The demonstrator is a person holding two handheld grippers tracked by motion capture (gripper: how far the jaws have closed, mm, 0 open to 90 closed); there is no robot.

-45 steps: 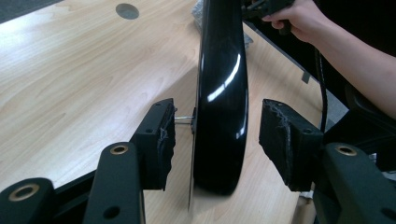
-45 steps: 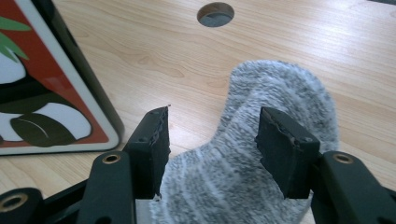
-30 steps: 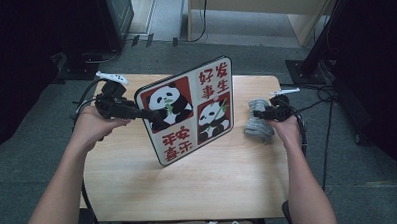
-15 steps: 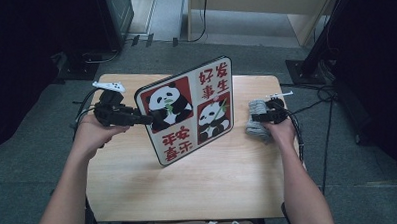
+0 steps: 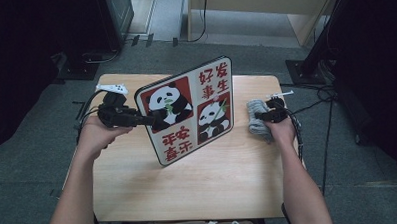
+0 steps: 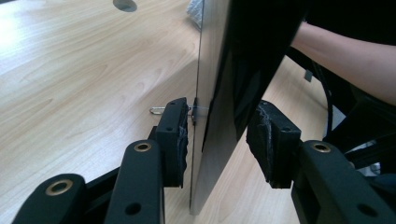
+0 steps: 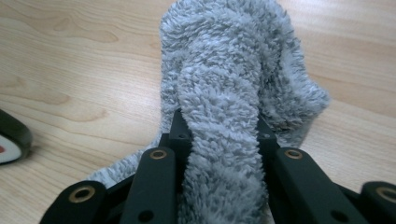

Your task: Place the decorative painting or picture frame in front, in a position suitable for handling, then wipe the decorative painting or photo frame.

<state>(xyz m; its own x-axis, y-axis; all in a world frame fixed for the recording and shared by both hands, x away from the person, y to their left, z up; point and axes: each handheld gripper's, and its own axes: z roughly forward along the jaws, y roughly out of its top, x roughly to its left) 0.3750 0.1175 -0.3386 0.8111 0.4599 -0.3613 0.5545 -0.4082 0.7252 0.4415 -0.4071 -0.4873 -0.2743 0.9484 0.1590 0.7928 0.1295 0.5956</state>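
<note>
Left tongs (image 6: 219, 140) straddle the upright panda board's (image 5: 189, 110) edge, jaws wide — right tongs (image 7: 219, 135) pinch a grey cloth (image 7: 233, 84) near the table's (image 5: 189, 187) right edge.

— What's around the tabletop (image 5: 189, 192)?
— Grey carpet (image 5: 33, 178), with black cables (image 5: 316, 105) at the right.
— And behind?
— A pale wooden cabinet (image 5: 263, 4), a dark stand base (image 5: 305, 68), and deep shadow on both sides.
</note>
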